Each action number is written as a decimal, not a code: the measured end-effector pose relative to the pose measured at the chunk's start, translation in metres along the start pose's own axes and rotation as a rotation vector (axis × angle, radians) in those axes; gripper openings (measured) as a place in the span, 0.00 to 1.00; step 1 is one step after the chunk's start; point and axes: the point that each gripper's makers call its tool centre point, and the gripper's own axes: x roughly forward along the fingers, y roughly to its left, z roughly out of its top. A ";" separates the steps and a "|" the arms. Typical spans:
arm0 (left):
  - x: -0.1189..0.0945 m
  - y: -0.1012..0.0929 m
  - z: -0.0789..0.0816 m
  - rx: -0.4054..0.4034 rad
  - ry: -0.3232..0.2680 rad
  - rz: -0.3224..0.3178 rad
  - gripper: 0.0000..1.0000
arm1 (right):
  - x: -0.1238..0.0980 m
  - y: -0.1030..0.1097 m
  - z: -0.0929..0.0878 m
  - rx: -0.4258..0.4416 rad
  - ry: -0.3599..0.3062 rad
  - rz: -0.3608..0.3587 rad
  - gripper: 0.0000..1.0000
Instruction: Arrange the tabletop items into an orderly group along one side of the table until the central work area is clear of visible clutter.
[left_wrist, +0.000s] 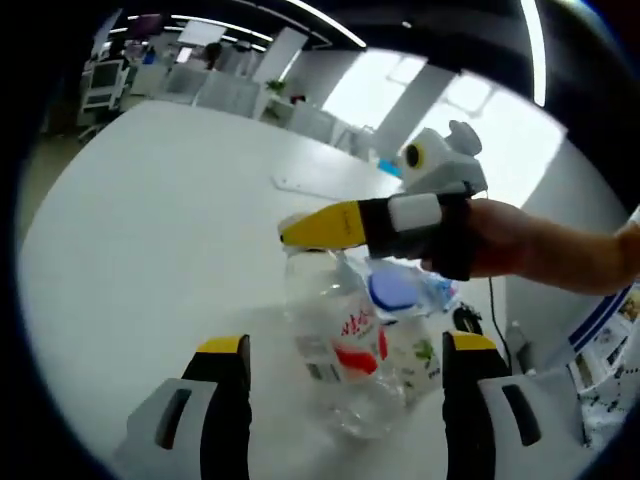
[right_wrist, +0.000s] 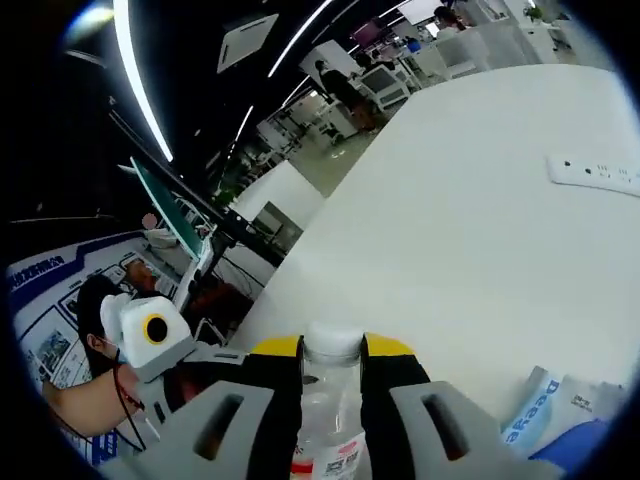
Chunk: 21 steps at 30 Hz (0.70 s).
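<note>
The right claw (right_wrist: 332, 372) pinches the clear bottle (left_wrist: 352, 345) at its neck, just under the white cap (right_wrist: 333, 340), out on the open white bench (left_wrist: 150, 220). The left claw (left_wrist: 345, 385) hangs spread around the bottle's body. Best to keep it upright and carry it beside the blue packet (right_wrist: 555, 420).

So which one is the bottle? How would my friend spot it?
Look on the big white table. Between the yellow-tipped grippers stands a clear plastic bottle with a white cap. Unlike the flat blue-and-white packets beside it, it is see-through with a red label.
</note>
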 end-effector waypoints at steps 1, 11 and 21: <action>0.002 0.001 0.001 0.005 -0.002 -0.010 0.73 | 0.000 0.002 0.000 -0.006 0.000 0.001 0.18; 0.024 -0.004 -0.010 0.001 0.063 -0.178 0.58 | -0.005 0.004 0.004 -0.061 -0.012 0.007 0.18; 0.029 -0.011 -0.007 0.049 0.045 -0.245 0.44 | -0.008 0.004 0.007 -0.091 -0.007 0.002 0.18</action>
